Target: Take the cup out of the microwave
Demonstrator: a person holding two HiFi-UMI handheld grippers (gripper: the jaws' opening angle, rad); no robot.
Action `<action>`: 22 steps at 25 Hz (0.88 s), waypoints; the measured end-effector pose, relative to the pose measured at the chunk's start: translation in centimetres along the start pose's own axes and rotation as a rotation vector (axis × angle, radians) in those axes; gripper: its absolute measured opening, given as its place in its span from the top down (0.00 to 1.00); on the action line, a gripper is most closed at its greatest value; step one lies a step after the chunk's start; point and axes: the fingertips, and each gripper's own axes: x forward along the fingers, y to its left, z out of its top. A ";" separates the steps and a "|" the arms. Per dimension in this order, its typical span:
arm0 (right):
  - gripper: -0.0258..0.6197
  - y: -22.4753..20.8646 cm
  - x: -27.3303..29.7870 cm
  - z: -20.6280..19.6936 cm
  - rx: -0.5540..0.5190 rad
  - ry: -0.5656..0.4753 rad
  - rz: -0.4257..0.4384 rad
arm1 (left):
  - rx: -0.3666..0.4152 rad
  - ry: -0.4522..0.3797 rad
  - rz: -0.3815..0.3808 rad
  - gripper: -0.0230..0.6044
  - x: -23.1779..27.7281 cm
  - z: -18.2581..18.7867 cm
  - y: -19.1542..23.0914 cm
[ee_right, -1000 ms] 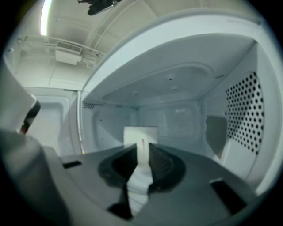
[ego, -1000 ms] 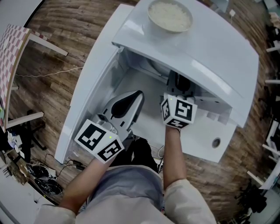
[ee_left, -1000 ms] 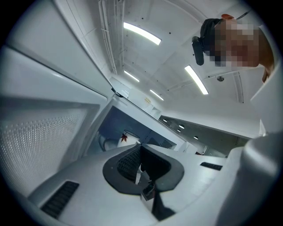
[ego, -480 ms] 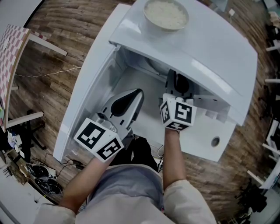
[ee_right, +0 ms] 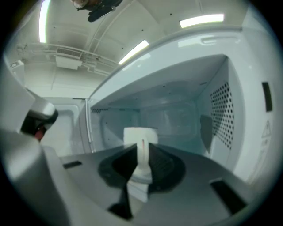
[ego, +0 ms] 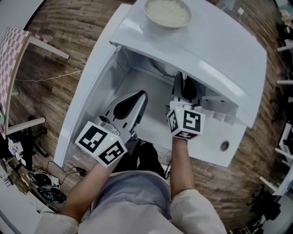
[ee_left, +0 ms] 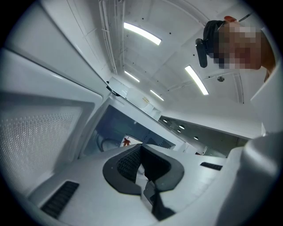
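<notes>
A white cup (ee_right: pixel 139 134) stands inside the white microwave (ego: pixel 206 50). In the right gripper view its handle side sits between the dark pads. My right gripper (ee_right: pixel 141 152) is shut on the cup, just inside the cavity mouth. In the head view the right gripper (ego: pixel 185 87) reaches under the microwave's top, which hides the cup. My left gripper (ego: pixel 136 99) hovers by the open door (ego: pixel 87 96), jaws together with nothing in them. In the left gripper view the left gripper (ee_left: pixel 141 154) faces the cavity, where a white thing with a red leaf mark (ee_left: pixel 127 141) shows.
A bowl of rice (ego: pixel 167 13) rests on top of the microwave. The door stands swung out to the left, with its inner wall beside my left gripper. The perforated cavity wall (ee_right: pixel 223 114) is close on the right of the cup. Wooden floor surrounds the unit.
The head view has drifted a little. My right gripper has eased slightly back toward the cavity mouth, still shut on the cup. The left gripper has stayed put.
</notes>
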 end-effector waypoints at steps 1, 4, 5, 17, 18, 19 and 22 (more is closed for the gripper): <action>0.85 0.0 -0.1 0.0 -0.001 0.000 0.003 | 0.000 0.000 0.000 0.95 0.0 0.0 -0.1; 0.85 0.2 -0.7 0.2 -0.004 -0.003 0.012 | 0.001 0.000 -0.001 0.95 0.0 0.0 -0.3; 0.85 0.2 -0.8 0.3 -0.005 -0.004 0.017 | 0.000 -0.001 -0.001 0.95 0.0 0.0 -0.4; 0.85 0.7 -2.8 -0.3 -0.011 0.008 0.052 | 0.000 0.002 -0.003 0.95 -0.1 -0.7 -1.1; 0.85 0.7 -3.0 -0.3 -0.013 0.008 0.055 | 0.000 0.003 -0.002 0.95 -0.1 -0.7 -1.2; 0.85 0.7 -3.2 -0.2 -0.013 0.008 0.057 | 0.000 0.003 -0.002 0.95 -0.2 -0.8 -1.3; 0.85 0.7 -3.8 -0.1 -0.012 0.009 0.061 | 0.000 0.004 -0.004 0.95 -0.2 -0.9 -1.7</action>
